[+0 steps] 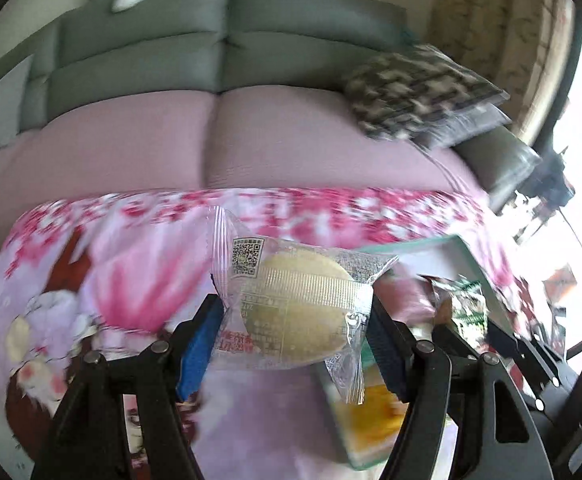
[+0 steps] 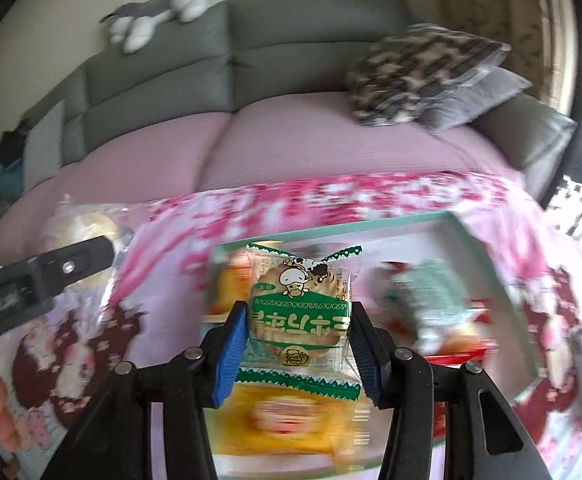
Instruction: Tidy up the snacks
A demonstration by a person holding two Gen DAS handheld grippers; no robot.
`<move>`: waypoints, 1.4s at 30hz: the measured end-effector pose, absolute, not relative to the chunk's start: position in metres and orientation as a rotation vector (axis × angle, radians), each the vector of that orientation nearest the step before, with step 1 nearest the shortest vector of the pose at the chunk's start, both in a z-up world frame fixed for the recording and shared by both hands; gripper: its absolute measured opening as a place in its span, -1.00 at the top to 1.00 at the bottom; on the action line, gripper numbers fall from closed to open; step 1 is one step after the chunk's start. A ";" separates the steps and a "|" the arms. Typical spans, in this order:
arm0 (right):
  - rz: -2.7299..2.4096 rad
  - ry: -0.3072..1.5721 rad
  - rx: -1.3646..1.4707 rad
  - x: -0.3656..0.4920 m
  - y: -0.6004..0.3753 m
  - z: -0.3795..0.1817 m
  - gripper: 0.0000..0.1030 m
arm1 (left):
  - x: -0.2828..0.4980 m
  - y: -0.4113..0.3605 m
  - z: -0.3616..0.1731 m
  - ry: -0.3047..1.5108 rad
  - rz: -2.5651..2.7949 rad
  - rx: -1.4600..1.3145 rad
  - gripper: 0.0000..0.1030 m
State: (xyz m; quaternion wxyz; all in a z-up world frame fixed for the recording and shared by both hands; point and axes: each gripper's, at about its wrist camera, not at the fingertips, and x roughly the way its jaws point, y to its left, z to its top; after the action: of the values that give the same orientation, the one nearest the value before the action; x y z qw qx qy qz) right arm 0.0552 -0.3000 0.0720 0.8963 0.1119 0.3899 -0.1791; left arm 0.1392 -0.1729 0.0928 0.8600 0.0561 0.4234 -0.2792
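Snacks are held in both claws above the pink flowered cloth. The left gripper is closed about halfway on a clear-wrapped pale round cake. The right gripper pinches a green-and-white packet with a round cracker. Below them the shallow box with a mint-green rim contains blurred orange and green packets.

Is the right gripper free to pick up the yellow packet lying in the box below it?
Probably not yet: the right gripper is shut on a green cracker packet, so its fingers are occupied above the yellow packet.
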 end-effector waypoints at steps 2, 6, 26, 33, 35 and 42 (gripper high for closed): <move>-0.410 0.817 0.239 0.048 -0.316 0.071 -0.02 | 0.132 -0.192 0.089 0.896 -0.631 0.146 -0.39; -0.466 0.852 0.247 0.038 -0.342 0.063 -0.02 | 0.125 -0.226 0.074 0.938 -0.686 0.187 -0.40; -0.435 0.890 0.296 0.017 -0.358 0.053 -0.59 | 0.106 -0.187 0.072 0.925 -0.478 0.105 -1.00; -0.429 0.857 0.286 0.001 -0.347 0.061 -1.00 | 0.077 -0.154 0.068 0.858 -0.275 0.239 -1.00; -0.426 0.853 0.280 -0.005 -0.342 0.063 -1.00 | 0.069 -0.145 0.067 0.850 -0.234 0.249 -1.00; -0.416 0.849 0.260 -0.024 -0.326 0.066 -1.00 | 0.052 -0.123 0.054 0.890 -0.143 0.234 -1.00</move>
State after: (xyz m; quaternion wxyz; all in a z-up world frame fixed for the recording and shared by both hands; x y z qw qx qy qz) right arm -0.0241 -0.3257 0.0661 0.8822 0.1250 0.4078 -0.1995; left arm 0.0519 -0.1235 0.0538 0.8936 0.1127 0.4291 -0.0687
